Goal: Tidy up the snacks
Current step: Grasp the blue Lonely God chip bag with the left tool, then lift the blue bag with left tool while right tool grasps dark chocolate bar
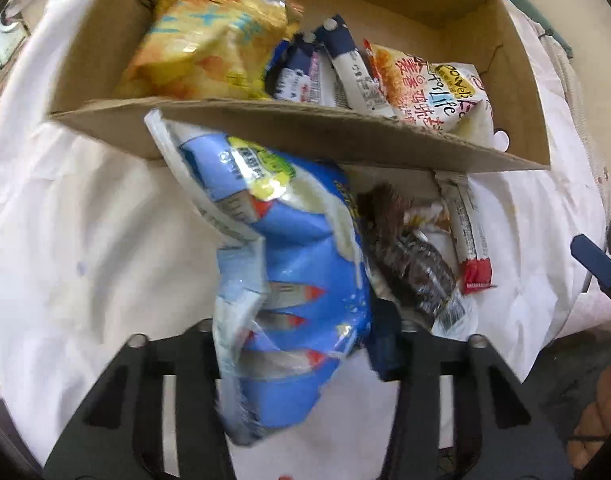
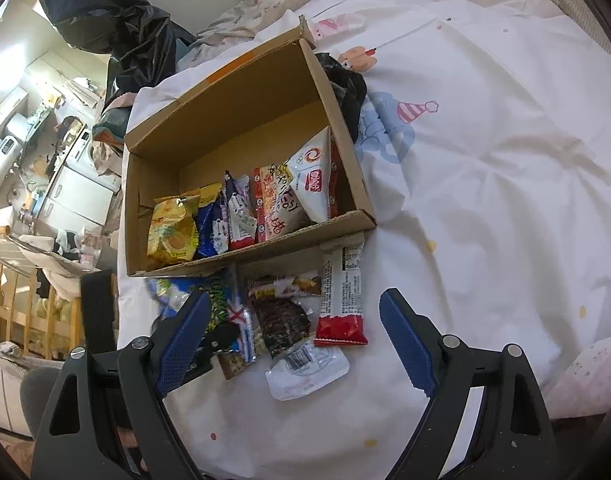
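Packing underway: the left gripper is clamped on a blue bag, lifted just before the box. The right gripper hangs wide open, empty, above loose snacks. Next, I'd guess: clear the wall, drop it in.

- Ahead of your right claw, a white bedsheet with cartoon prints carries everything.
- A cardboard box lies on it beyond the claw.
- Between box and claw lie a red-ended bar, a dark wrapper and a clear packet.
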`<state>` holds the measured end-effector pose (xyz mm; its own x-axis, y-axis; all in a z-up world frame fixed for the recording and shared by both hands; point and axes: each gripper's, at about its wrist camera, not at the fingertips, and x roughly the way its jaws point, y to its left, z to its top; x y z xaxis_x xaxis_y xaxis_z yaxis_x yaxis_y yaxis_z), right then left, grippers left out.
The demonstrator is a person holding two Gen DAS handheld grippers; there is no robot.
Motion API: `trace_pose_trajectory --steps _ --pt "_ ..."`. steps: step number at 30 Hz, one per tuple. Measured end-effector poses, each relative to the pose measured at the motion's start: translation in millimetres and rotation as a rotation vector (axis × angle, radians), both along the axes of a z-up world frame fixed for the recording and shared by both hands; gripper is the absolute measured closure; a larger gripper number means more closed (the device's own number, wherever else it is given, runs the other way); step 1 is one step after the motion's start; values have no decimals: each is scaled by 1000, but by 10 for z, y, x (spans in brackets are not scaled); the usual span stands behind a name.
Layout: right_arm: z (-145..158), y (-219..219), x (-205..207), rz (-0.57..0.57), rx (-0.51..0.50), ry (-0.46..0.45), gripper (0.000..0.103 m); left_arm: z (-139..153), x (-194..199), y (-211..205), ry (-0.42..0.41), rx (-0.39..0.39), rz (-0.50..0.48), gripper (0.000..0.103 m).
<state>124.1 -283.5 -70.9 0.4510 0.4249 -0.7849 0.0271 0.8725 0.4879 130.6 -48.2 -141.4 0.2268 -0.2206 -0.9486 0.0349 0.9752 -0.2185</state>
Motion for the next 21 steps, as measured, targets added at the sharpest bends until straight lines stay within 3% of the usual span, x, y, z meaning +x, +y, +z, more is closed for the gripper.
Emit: trace_pose_trajectory --steps 9,18,21 --pt "0 -17 -9 -12 19 9 15 387 -320 158 -51 -44 -20 68" --pt "-3 -46 -25 -13 8 7 15 912 -589 437 -208 -36 -56 68" --pt "-54 -8 6 4 42 32 15 931 -604 491 -225 -37 -50 68"
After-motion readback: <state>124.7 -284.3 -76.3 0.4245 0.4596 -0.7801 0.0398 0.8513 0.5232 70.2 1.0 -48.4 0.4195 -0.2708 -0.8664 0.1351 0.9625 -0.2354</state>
